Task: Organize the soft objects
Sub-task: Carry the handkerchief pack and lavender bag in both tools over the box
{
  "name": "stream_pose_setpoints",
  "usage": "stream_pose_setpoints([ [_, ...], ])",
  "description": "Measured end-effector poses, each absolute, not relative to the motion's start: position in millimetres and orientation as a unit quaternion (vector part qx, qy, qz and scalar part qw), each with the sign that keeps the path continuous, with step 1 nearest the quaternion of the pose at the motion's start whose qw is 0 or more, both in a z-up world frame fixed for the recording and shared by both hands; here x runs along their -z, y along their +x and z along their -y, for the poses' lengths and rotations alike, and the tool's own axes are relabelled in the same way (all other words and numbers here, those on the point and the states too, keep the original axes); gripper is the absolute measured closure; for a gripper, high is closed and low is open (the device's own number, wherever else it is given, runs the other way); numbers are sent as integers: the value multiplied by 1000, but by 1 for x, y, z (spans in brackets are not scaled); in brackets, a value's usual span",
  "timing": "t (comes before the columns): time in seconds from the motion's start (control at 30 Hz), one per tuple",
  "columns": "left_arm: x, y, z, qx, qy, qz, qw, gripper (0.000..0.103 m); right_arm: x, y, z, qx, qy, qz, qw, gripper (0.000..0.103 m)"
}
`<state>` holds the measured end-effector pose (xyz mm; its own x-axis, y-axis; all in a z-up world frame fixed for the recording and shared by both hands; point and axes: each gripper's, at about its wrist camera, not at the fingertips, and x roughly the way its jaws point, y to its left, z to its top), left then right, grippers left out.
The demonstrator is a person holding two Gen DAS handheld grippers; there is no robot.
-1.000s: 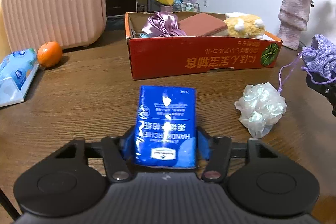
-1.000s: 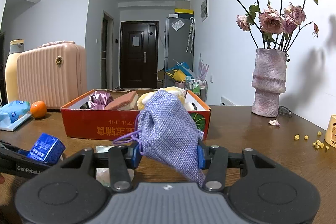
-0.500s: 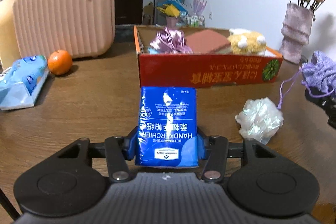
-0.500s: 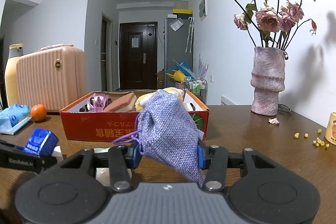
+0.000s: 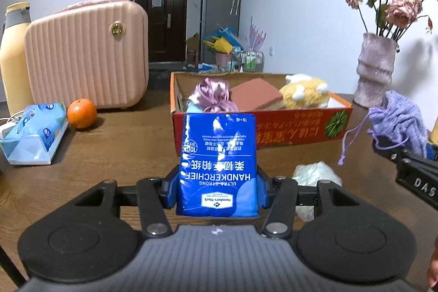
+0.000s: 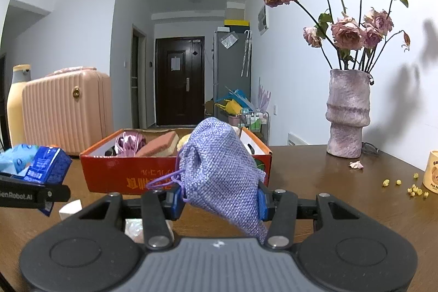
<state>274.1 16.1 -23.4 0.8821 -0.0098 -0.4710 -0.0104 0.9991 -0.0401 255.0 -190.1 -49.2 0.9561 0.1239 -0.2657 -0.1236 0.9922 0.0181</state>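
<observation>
My left gripper (image 5: 217, 189) is shut on a blue handkerchief tissue pack (image 5: 217, 163) and holds it above the table, in front of the red cardboard box (image 5: 287, 127). My right gripper (image 6: 219, 200) is shut on a purple woven drawstring pouch (image 6: 219, 168), also lifted, in front of the box (image 6: 131, 177). The box holds a pink satin bundle (image 5: 212, 96), a reddish sponge (image 5: 256, 95) and a yellow plush toy (image 5: 305, 93). A white mesh bath puff (image 5: 314, 174) lies on the table between the grippers.
A pink suitcase (image 5: 87, 56), an orange (image 5: 81, 113), a tissue pack (image 5: 32, 133) and a yellow bottle (image 5: 13, 56) stand at the left. A vase with dried roses (image 6: 347, 114), a cup (image 6: 432, 174) and scattered crumbs (image 6: 410, 186) are at the right.
My left gripper has risen and tilted up with the blue pack, so the box and room sit lower in its view. My right gripper has lifted slightly with the pouch.
</observation>
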Motion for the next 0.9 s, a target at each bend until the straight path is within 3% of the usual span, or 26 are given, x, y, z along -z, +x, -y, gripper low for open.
stream_pose_setpoints([
  [0.9, -14, 292, 14, -40, -73, -167, 982, 50, 24, 265, 171, -74, 26, -65, 995, 55],
])
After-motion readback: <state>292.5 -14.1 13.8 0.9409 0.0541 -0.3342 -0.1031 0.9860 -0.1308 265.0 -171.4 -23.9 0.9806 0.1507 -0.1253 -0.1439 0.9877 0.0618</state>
